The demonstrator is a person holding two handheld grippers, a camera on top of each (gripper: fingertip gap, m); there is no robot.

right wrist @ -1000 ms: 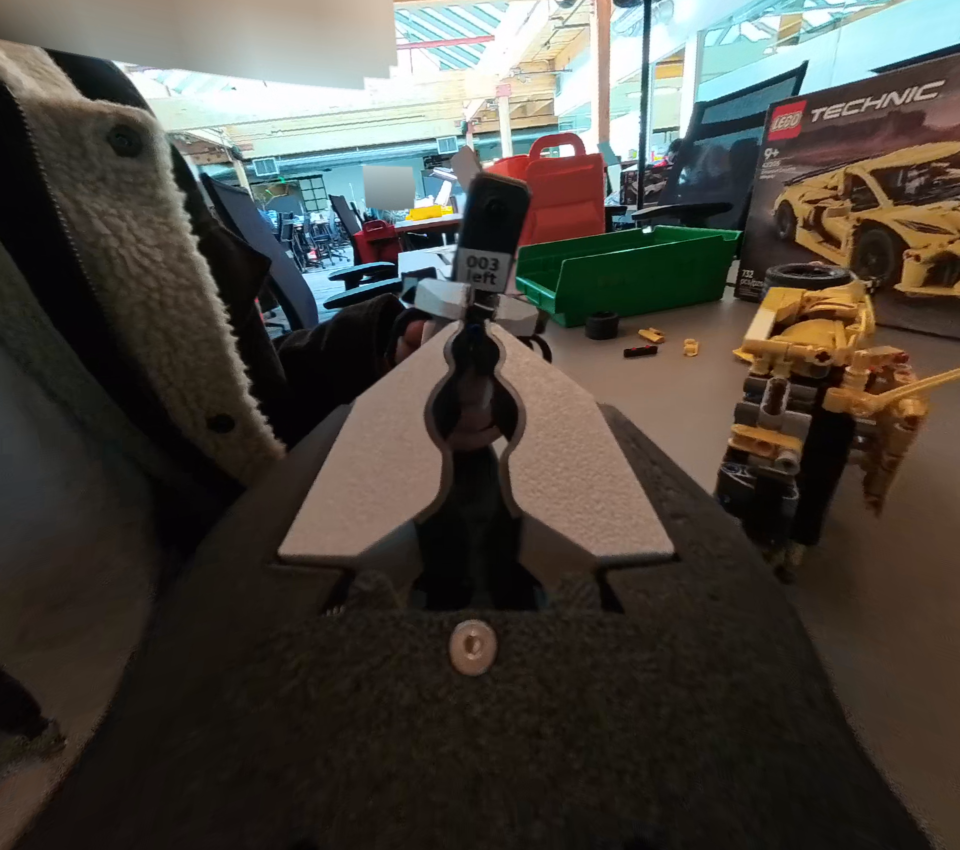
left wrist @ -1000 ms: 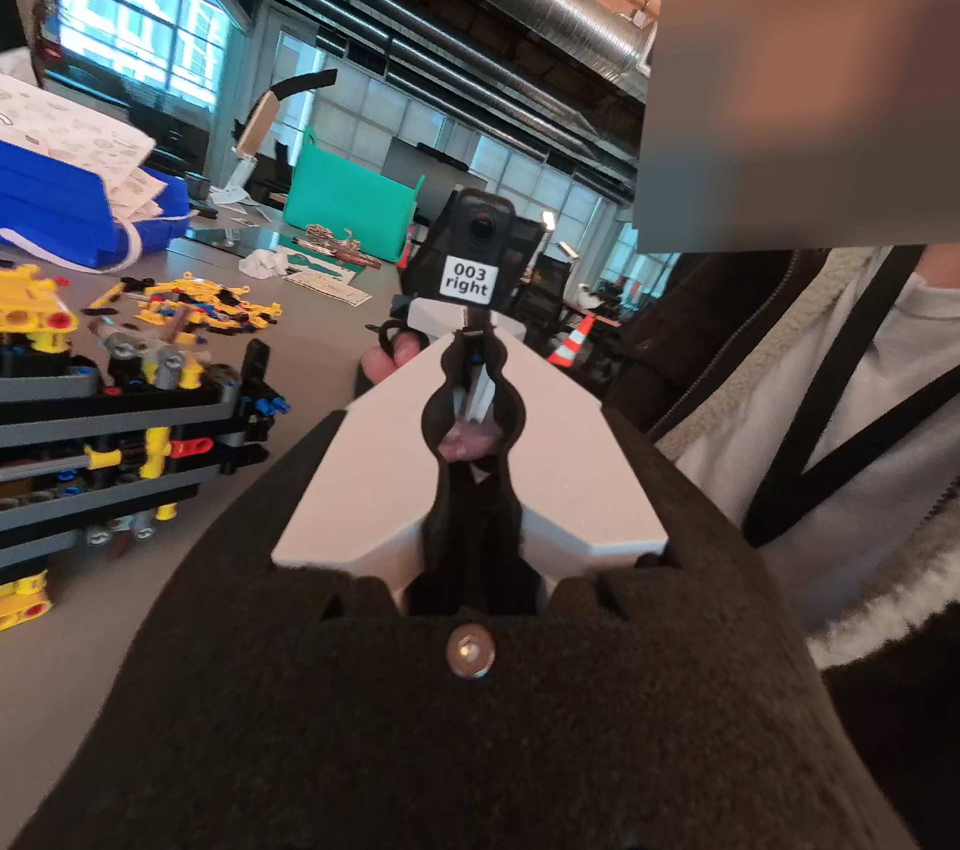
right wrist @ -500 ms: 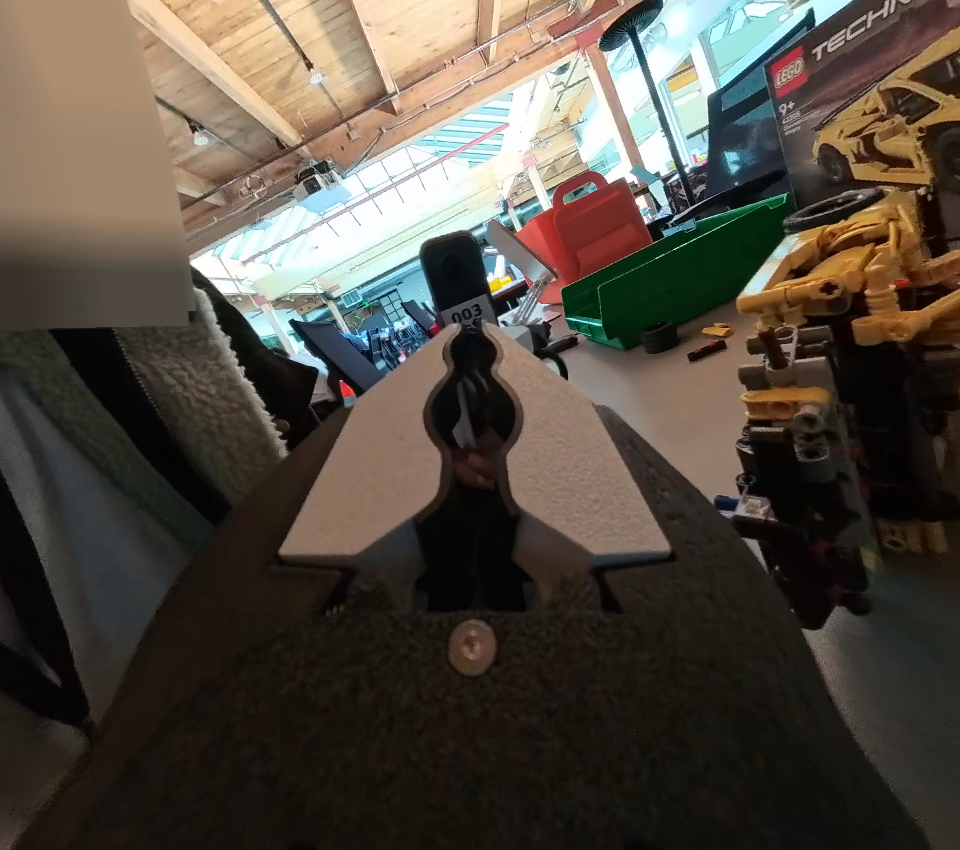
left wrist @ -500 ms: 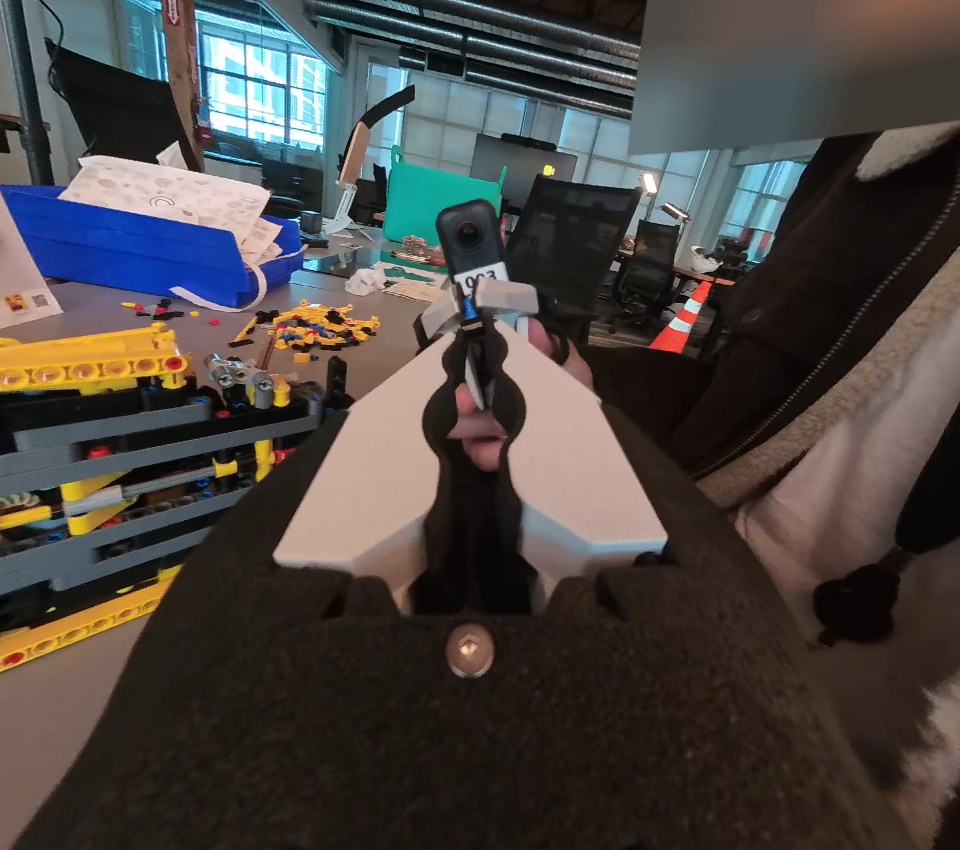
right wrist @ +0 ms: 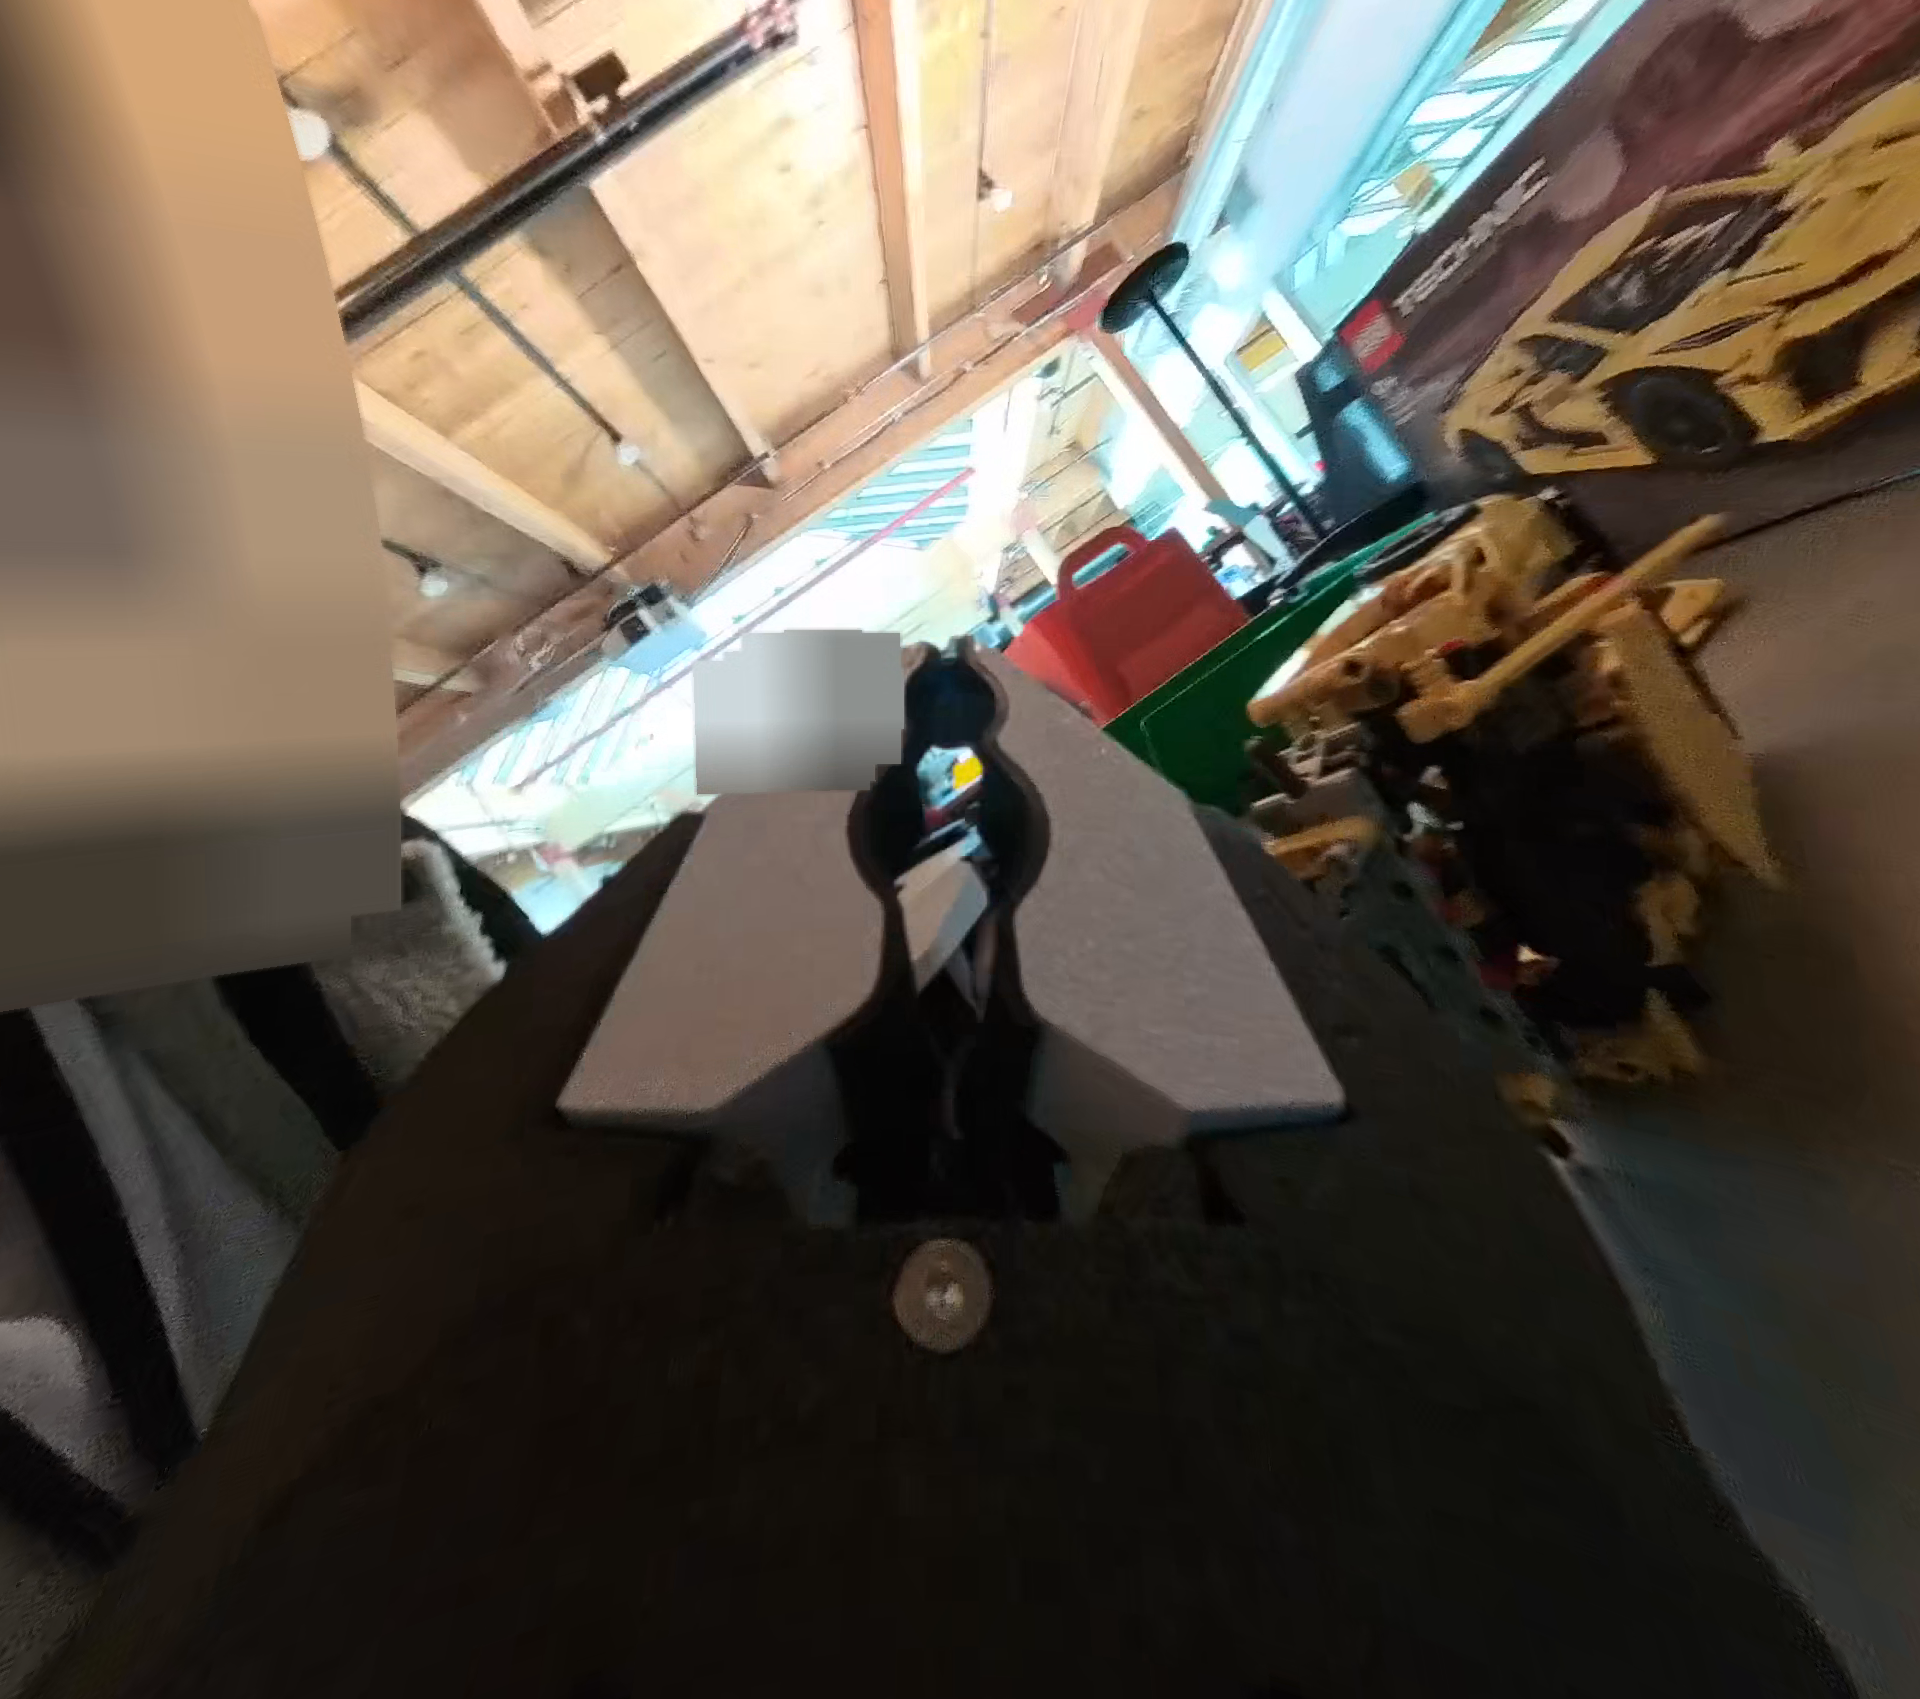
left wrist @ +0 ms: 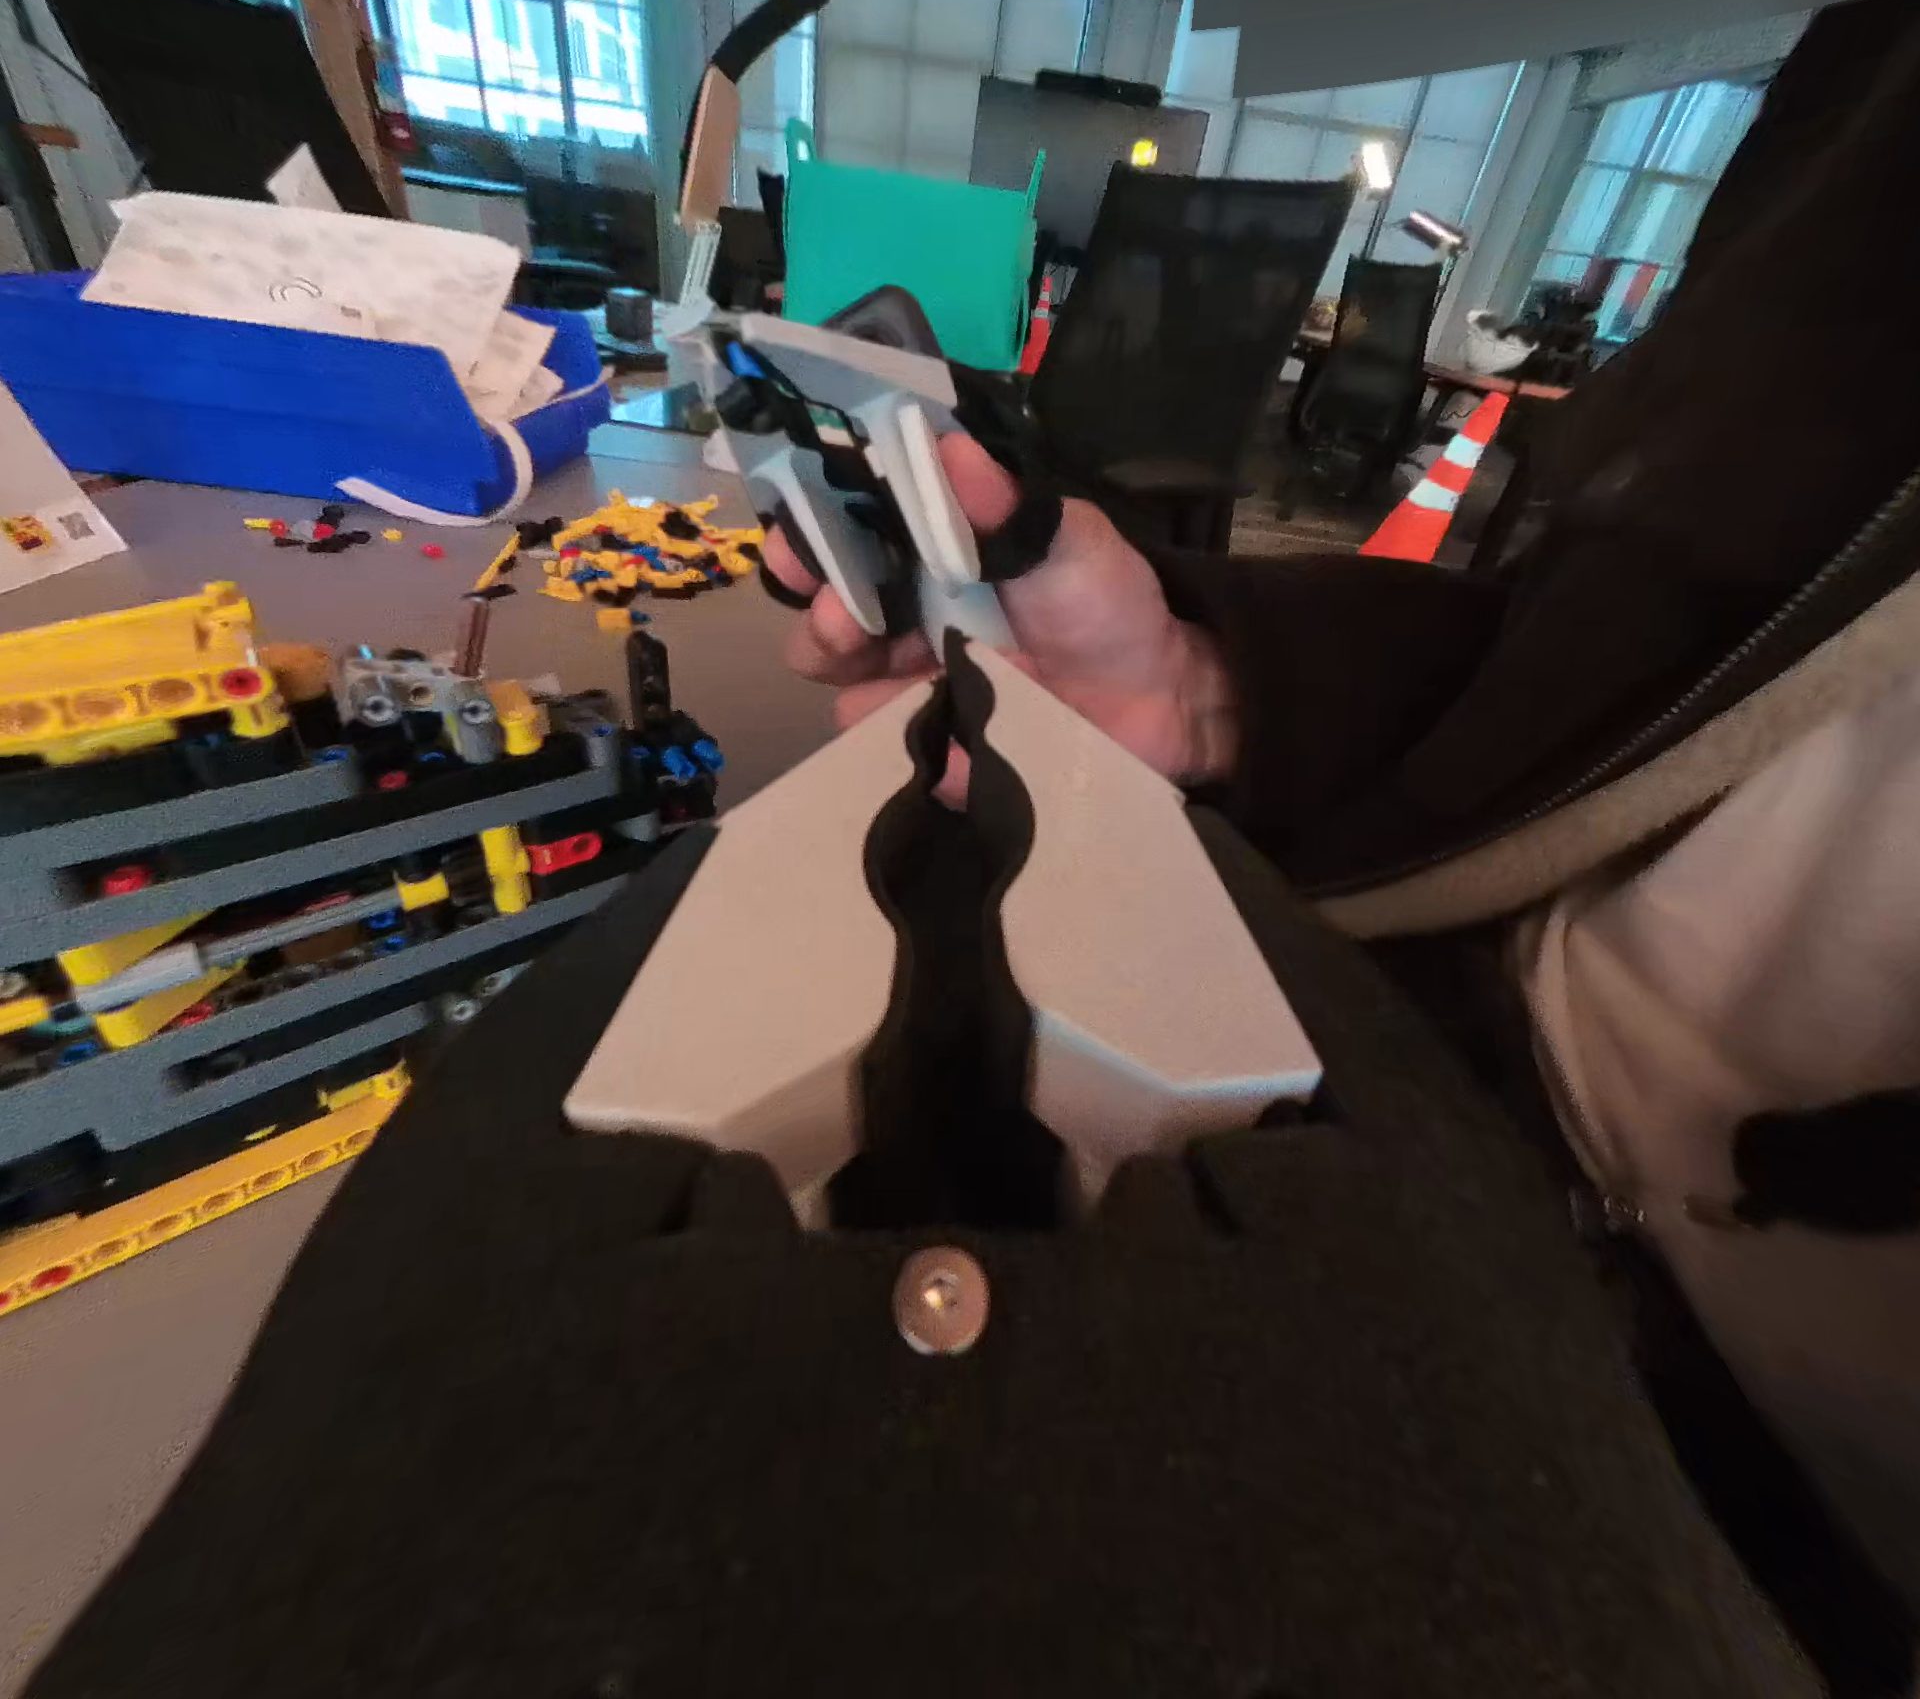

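Two handheld grippers, both closed and empty, above a grey table (left wrist: 125,1400).

Largest, a yellow-and-grey brick-built vehicle (left wrist: 260,870) sits left of the left gripper (left wrist: 951,714); the right gripper (left wrist: 873,486), fingers together, is gripped by a hand (left wrist: 1081,641) just beyond it; loose bricks (left wrist: 644,553) lie farther back.

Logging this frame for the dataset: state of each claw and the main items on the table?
left claw: shut, empty, pointing at the other claw.
right claw: shut, empty, tilted up toward the ceiling.
brick car chassis: partly built, on the table.
blue bin: holds paper sheets.
loose yellow bricks: scattered pile.
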